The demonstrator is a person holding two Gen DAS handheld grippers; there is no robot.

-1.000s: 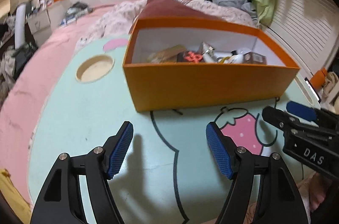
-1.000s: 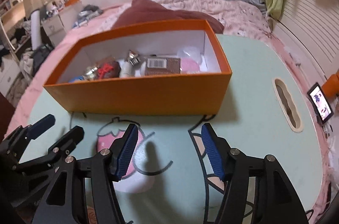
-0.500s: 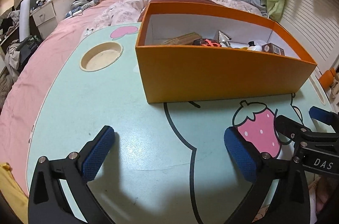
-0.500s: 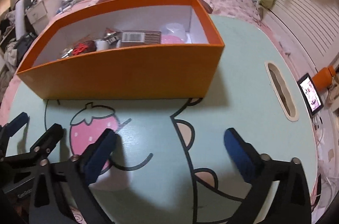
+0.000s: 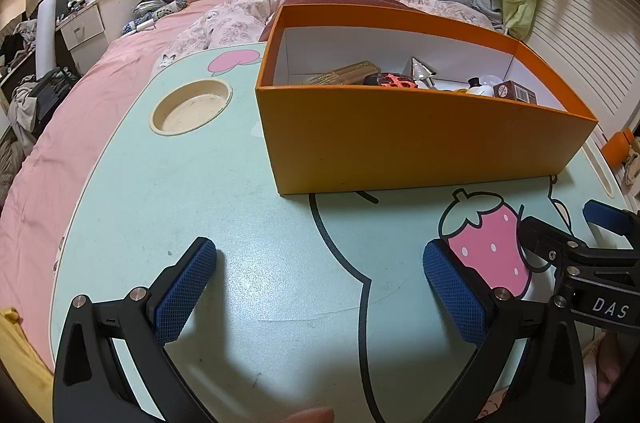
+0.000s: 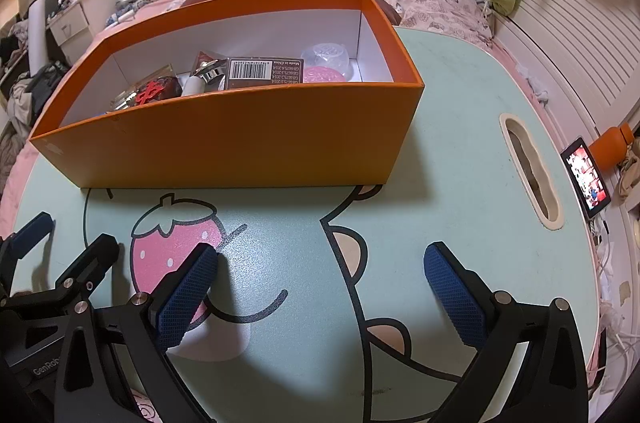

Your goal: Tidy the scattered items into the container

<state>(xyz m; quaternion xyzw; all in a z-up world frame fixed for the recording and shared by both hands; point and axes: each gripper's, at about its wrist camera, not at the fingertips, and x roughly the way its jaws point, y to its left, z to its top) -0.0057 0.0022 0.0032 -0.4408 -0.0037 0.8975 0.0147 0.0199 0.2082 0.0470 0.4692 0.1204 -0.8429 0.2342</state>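
We see both tongs spread wide over the mint bench [image 5: 168, 191] with nothing between their blue pads: the left tongs [image 5: 320, 275] hang over a bare patch, and the right tongs [image 6: 320, 275] hang over the printed cartoon, their left pad over the edge of the pink strawberry [image 6: 160, 247]. In the left view the right tongs show only in part at the right edge, and in the right view the left tongs are cut off at the lower left corner. The orange box [image 6: 240, 139] stands on the bench beyond both tongs, well apart from them, and the small items lie inside it. Its near wall hides their lower parts, so we can name only some: a brown carton with a barcode [image 6: 264, 73], a pink round piece [image 6: 323, 75] with a clear lid [image 6: 326, 55] behind it, a dark item with red marks [image 5: 392, 81], a shiny cone [image 5: 418, 69] and a yellowish flat pack [image 5: 344, 73]. The rest of the pile is too crowded to tell apart. No loose item shows on the bench around the box. A round cup recess [image 5: 191, 106] lies left of the box, a long slot [image 6: 530, 171] right of it. A small lit screen [image 6: 586, 183] sits past the bench edge, its picture too blurred to read. Behind the box lies a bed [image 5: 72, 111] with heaped clothes.
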